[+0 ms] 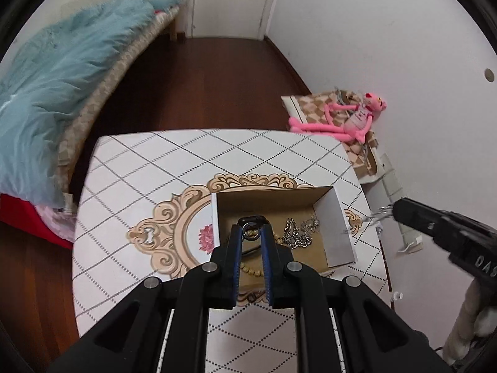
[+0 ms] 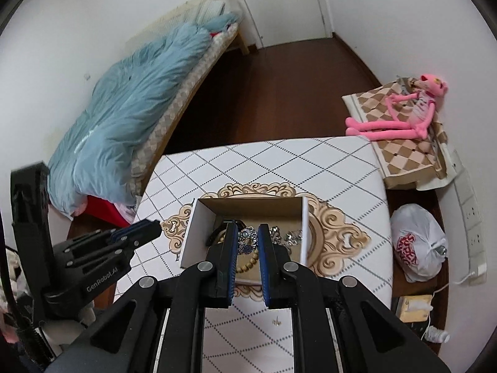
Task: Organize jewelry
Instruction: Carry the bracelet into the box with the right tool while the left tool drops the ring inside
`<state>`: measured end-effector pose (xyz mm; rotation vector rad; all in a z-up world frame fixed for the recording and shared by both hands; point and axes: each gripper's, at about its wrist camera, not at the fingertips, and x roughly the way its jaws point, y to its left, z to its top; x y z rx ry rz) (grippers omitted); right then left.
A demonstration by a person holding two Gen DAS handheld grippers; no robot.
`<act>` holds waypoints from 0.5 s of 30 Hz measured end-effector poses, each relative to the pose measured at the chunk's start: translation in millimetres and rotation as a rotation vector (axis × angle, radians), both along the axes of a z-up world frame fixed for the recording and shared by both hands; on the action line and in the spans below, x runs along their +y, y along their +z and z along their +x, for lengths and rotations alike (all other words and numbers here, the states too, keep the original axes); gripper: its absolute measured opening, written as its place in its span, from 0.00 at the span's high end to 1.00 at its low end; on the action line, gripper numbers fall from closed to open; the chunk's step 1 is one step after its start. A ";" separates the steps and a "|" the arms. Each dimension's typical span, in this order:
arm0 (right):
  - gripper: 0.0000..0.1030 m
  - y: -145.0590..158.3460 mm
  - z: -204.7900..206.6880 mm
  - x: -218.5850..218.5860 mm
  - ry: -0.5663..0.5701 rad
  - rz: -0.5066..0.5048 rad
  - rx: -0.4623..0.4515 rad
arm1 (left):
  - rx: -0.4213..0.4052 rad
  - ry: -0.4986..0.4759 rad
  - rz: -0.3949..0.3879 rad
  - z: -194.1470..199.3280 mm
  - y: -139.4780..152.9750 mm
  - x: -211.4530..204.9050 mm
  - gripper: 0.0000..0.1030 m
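An open cardboard box point(image 1: 337, 227) stands on the patterned table point(image 1: 174, 168). It holds a silver chain point(image 1: 295, 237), a wooden bead bracelet point(image 1: 253, 272) and a dark watch point(image 1: 251, 220). My left gripper point(image 1: 251, 228) hovers over the box, jaws a little apart, and nothing is clearly clamped. My right gripper point(image 2: 246, 233) is shut on a silver jewelry piece with blue parts point(image 2: 247, 242), held above the box point(image 2: 192, 233). In the left wrist view that piece point(image 1: 380, 216) dangles from the right gripper's tip at the right. The left gripper point(image 2: 149, 230) shows at left in the right wrist view.
A bed with a blue quilt point(image 1: 62, 71) is at the left. A pink plush toy point(image 2: 403, 115) lies on a checkered cushion point(image 2: 400, 152) at the right. A white plastic bag point(image 2: 419, 245) sits on the floor beside the table.
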<state>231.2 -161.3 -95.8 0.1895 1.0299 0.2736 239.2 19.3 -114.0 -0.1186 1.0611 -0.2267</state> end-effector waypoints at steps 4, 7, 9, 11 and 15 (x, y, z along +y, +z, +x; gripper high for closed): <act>0.87 -22.1 24.5 6.1 0.004 -0.013 0.052 | 0.053 -0.008 -0.009 19.3 -14.4 1.2 0.91; 0.87 -39.9 40.5 7.2 0.000 -0.029 0.087 | 0.092 -0.015 -0.009 34.2 -28.1 -0.7 0.91; 0.87 -51.5 50.1 5.8 -0.007 -0.039 0.111 | 0.123 -0.022 -0.025 42.6 -35.6 -2.4 0.91; 0.87 -60.6 58.5 4.4 -0.013 -0.051 0.130 | 0.142 -0.023 -0.033 51.4 -40.5 -4.4 0.90; 0.86 -73.0 74.4 1.6 -0.008 -0.062 0.160 | 0.166 -0.011 -0.036 64.6 -45.3 -6.6 0.85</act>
